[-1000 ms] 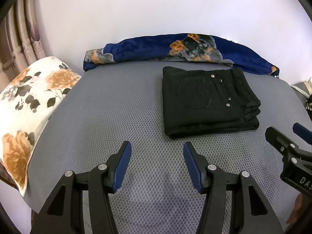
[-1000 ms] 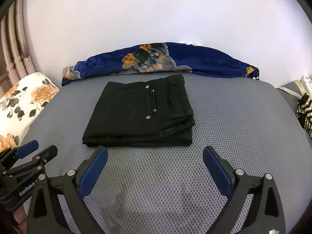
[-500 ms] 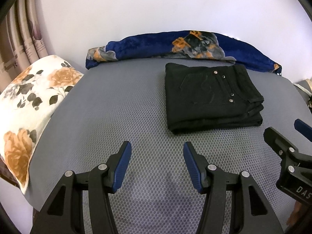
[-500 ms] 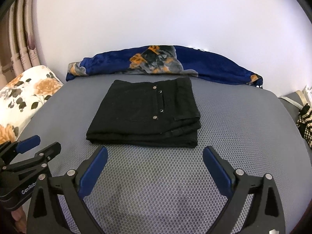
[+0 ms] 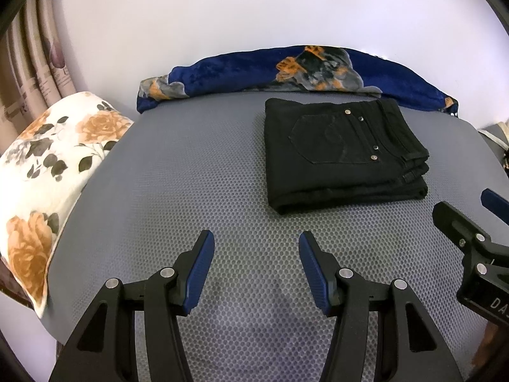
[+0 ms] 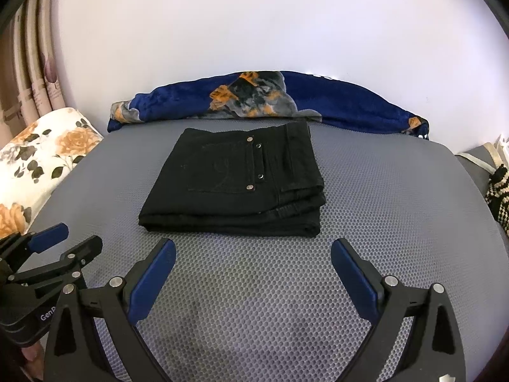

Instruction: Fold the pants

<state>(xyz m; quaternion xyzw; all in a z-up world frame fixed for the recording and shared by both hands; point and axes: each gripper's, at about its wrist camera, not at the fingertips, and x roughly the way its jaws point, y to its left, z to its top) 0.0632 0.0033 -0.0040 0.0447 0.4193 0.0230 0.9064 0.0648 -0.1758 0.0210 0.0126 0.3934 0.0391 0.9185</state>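
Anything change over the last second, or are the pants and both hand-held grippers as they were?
Nothing was gripped or released. The folded pants lie as before on the grey mat. The left hand-held gripper and right hand-held gripper stay open and empty; only the views shifted slightly.

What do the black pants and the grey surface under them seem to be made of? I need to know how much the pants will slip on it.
The black pants look like denim: matte, stiff layered folds, metal rivets at a stitched back pocket. The grey surface looks like a woven mesh fabric, dull, with a fine honeycomb dot pattern; whether it is padded cannot be told.
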